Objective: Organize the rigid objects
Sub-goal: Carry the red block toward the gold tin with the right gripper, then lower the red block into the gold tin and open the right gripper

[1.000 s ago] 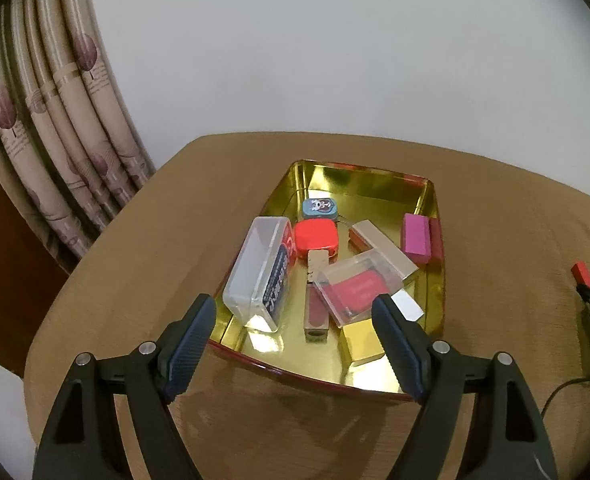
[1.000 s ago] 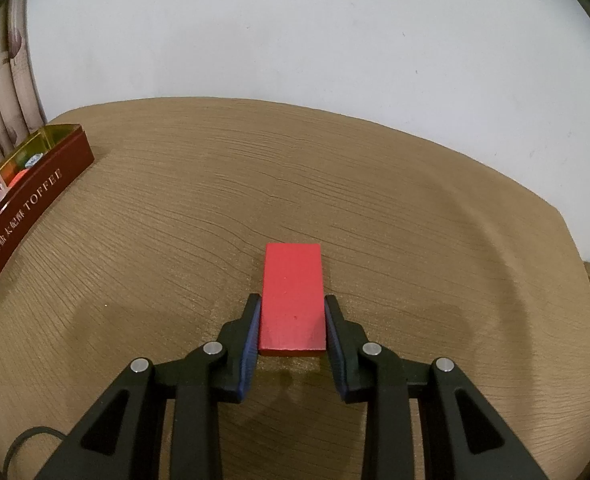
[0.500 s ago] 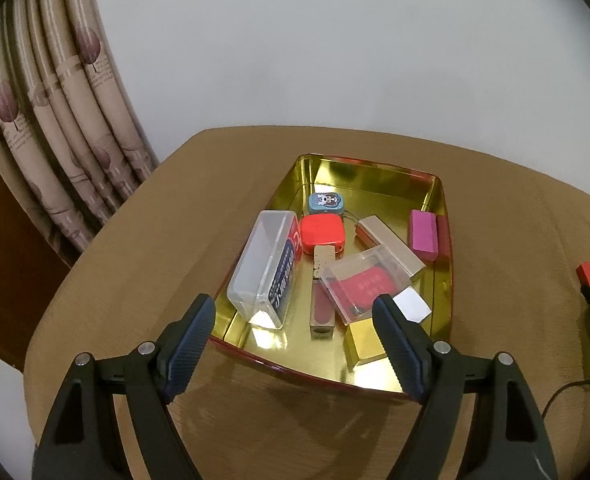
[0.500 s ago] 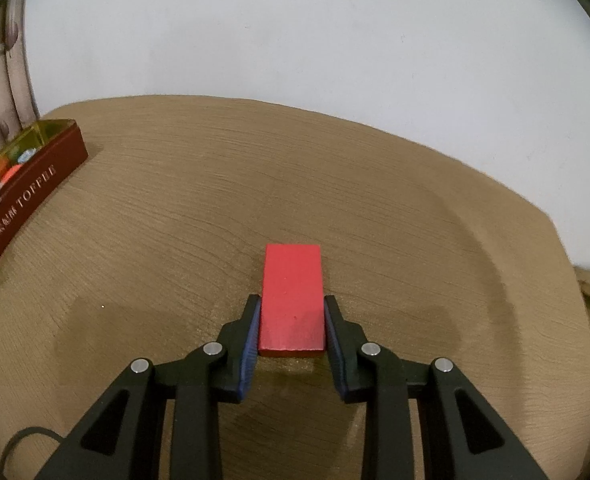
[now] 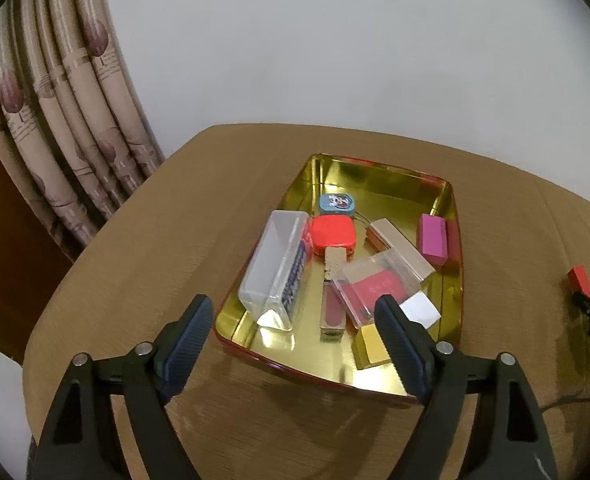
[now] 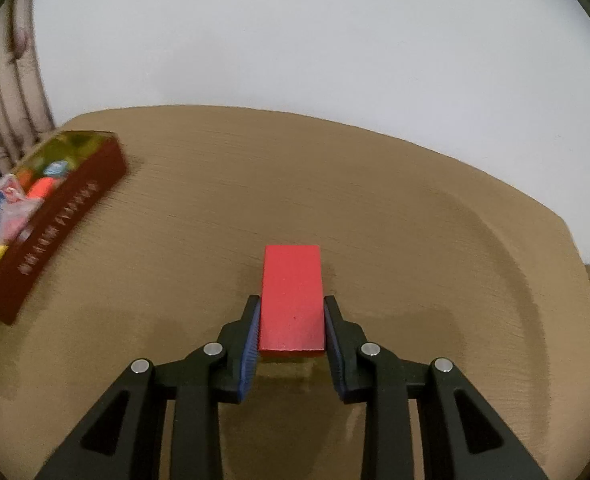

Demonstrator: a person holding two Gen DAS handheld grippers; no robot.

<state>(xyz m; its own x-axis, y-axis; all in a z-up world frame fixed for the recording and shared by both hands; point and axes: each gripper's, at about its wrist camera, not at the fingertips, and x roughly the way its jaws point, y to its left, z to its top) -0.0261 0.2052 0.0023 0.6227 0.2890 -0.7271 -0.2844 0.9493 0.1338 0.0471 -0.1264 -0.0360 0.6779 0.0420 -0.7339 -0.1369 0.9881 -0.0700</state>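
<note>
A gold-lined red tin [image 5: 375, 176] sits on the brown table and holds several small items: a clear plastic box [image 5: 275, 264], a red square case [image 5: 333, 234], a blue round-cornered tin [image 5: 337, 204], a magenta block [image 5: 433, 236] and a clear case with a red insert [image 5: 375, 284]. My left gripper [image 5: 291, 332] is open and empty, just in front of the tin's near rim. My right gripper [image 6: 291, 324] is shut on a red block [image 6: 293, 296] and holds it above the table. The tin also shows in the right wrist view [image 6: 63, 216] at far left. The red block shows in the left wrist view [image 5: 579, 280] at far right.
Beige patterned curtains [image 5: 55, 120] hang to the left of the table. A white wall stands behind. The table's brown surface [image 6: 415, 220] stretches between the tin and the right gripper. A black cable [image 5: 567, 400] lies near the table's right edge.
My right gripper has turned left with the red block, so the tin has slid further into its view. My left gripper has drawn back slightly from the tin.
</note>
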